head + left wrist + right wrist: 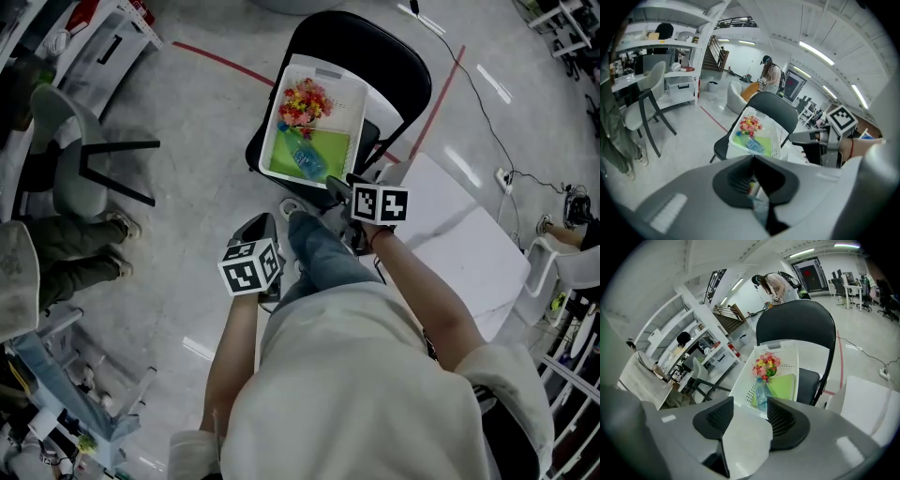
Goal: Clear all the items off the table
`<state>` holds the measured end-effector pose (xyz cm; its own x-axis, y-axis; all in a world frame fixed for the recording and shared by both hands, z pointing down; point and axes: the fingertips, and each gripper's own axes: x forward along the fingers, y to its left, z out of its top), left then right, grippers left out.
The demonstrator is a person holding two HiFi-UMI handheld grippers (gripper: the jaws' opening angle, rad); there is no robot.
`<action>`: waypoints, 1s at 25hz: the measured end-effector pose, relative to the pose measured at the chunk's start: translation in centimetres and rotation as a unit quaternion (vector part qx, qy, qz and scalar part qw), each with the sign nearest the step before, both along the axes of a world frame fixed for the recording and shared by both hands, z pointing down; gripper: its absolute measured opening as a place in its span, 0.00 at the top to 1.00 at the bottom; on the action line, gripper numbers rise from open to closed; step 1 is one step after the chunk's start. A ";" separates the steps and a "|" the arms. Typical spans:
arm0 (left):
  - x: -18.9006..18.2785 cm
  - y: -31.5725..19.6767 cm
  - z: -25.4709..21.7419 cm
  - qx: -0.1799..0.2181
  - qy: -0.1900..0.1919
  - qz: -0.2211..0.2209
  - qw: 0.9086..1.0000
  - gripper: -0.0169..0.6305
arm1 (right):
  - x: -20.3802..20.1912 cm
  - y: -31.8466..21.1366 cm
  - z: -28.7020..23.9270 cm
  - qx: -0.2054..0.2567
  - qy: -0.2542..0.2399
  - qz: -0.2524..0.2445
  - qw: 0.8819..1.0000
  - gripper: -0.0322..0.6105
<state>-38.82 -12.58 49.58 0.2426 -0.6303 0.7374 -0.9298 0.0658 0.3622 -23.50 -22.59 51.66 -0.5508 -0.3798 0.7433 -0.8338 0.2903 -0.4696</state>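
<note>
**Two grippers out front, tilted down**

Holds the left gripper (265, 223) (752, 174) beside the leg (323, 258), jaws closed together. Reaches the right gripper (337, 187) (750, 416) further ahead, jaws parted, nothing between them. Extends both bare forearms (234, 347).

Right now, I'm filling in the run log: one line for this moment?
basket on chair: flowers, bottle, green folder | left gripper: shut | right gripper: open, empty

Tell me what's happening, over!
Left tool shut, right tool open, both empty. Flowers, bottle, green pad in basket on chair. Nothing in the way.
</note>
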 end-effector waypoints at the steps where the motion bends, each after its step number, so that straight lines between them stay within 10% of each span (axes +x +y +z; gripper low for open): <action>1: 0.0 0.0 -0.1 0.002 0.000 0.000 1.000 0.96 | -0.1 0.1 -0.4 0.004 -0.002 -0.003 1.000 0.61; 10: 0.4 0.7 -1.5 0.019 -0.006 0.002 1.000 0.96 | -0.1 1.2 -2.6 0.036 0.005 0.004 0.999 0.95; 25: 2.4 3.0 -3.2 0.046 -0.015 0.019 0.999 0.96 | 0.7 5.9 -4.4 0.066 0.002 -0.016 0.998 0.95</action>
